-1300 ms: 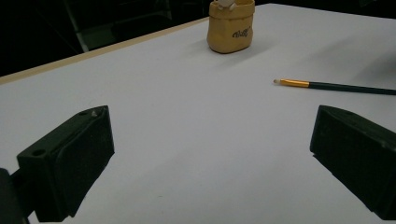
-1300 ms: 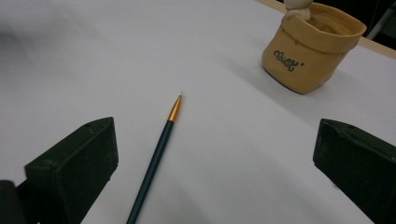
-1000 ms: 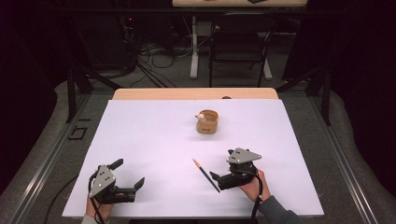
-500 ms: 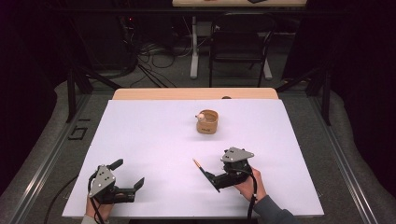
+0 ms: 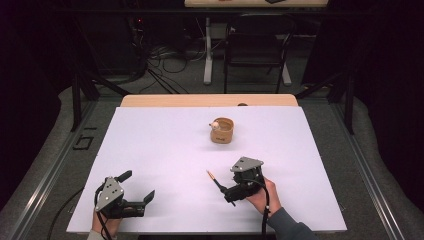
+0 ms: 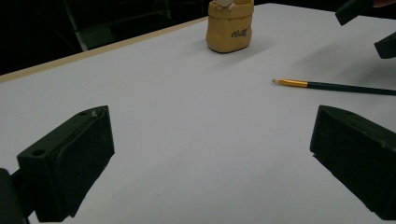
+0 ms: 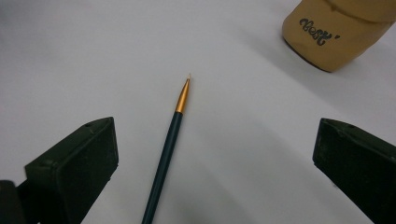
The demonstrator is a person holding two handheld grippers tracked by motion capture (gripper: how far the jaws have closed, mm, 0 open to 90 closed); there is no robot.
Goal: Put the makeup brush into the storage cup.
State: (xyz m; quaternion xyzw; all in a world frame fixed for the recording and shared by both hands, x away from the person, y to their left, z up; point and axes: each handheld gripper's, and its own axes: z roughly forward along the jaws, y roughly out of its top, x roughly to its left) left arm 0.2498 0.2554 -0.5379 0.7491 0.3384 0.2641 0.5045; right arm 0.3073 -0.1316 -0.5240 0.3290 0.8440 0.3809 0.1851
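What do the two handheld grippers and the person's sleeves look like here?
Both the left gripper and right gripper are black, each with two blocky jaws, a grey three-cornered plate on top and a trailing black cable. A dark grey sleeve covers the right forearm.

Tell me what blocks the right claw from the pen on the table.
Nothing visible. The right claw is open with the pen lying on bare white table between its jaws; the tan holder stands off beyond.

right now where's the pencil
The pencil lies flat on the white table, front right in the high view, between the open right tongs, its gold-banded end pointing toward the tan pot.
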